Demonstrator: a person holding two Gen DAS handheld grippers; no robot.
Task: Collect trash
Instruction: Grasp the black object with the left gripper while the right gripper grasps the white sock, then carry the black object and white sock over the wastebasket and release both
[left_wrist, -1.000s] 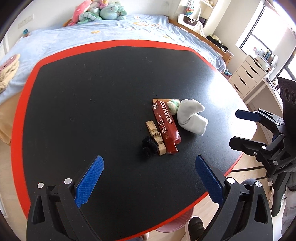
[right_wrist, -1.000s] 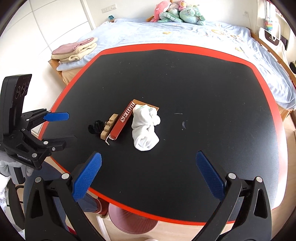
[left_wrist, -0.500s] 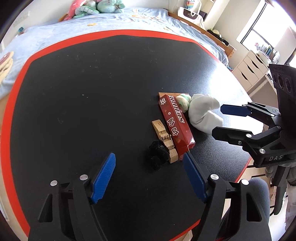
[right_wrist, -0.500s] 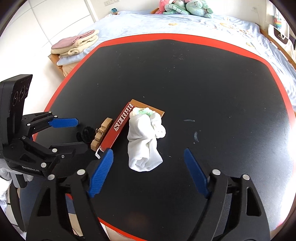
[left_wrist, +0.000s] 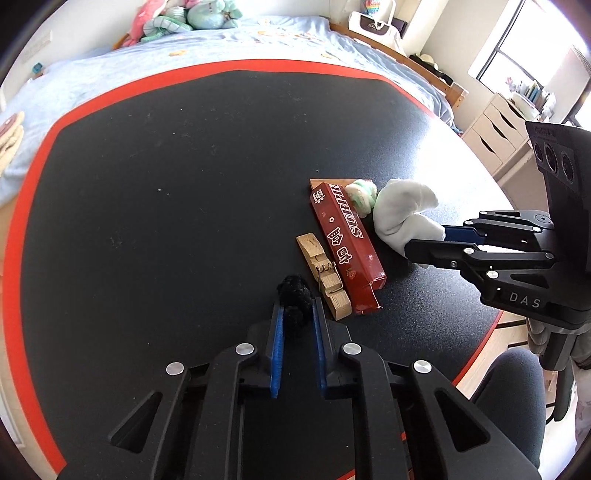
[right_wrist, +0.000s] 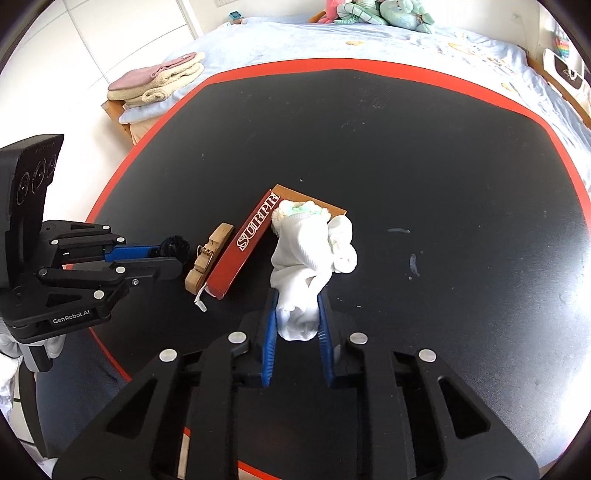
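Both grabs are made, nothing binned: left hand-held gripper, jaws just closed, clamps the black fuzzy wad; right hand-held gripper likewise pinches the white cloth on the worktop; clothespin and red box lie between them

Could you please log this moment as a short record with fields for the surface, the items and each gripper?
surface: black table with red rim
items: black fuzzy ball, wooden clothespin, red box, white cloth bundle, lying close together in a row
left gripper: shut on the black fuzzy ball; jaws have just been closing
right gripper: shut on the near end of the white cloth bundle; jaws have just been closing
lifted yet: no, both items rest on the table
background: bed with plush toys
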